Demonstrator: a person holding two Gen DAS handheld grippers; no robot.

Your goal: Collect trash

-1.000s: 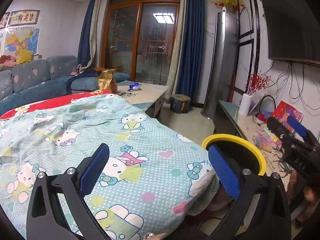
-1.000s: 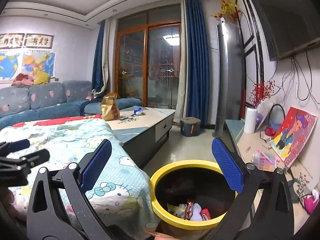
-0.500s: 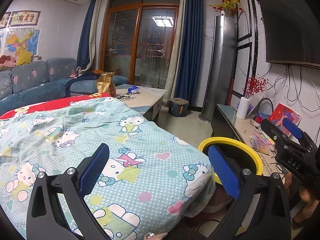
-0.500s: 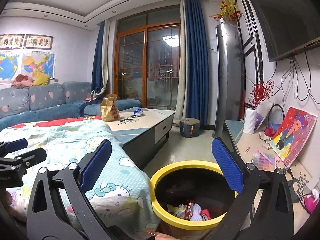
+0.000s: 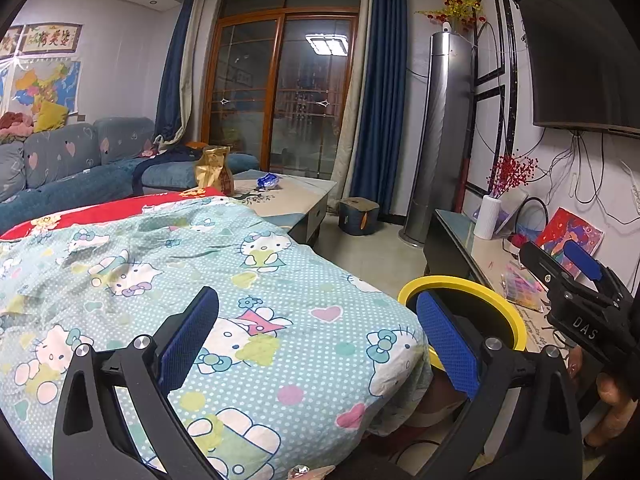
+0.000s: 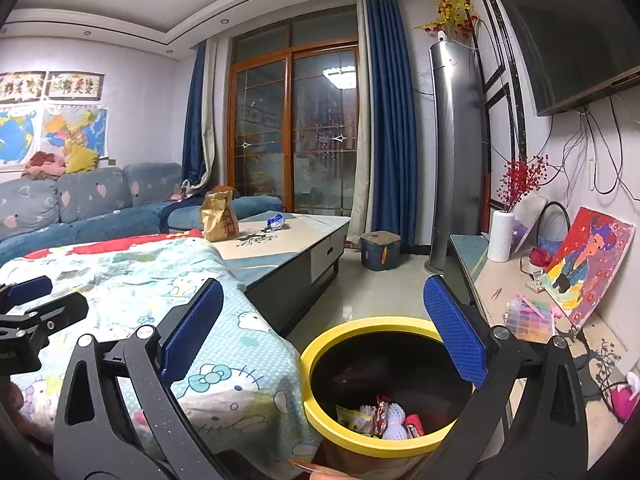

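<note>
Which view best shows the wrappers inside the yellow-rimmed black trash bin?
The right wrist view: it looks down into the yellow-rimmed black trash bin, with wrappers visible at the bottom. The left wrist view shows only the rim, its inside hidden.

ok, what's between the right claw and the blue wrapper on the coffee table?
In the right wrist view, past the right claw come the Hello Kitty blanket's corner, then bare tabletop up to the blue wrapper. Brown bag stands left of that line.
</note>
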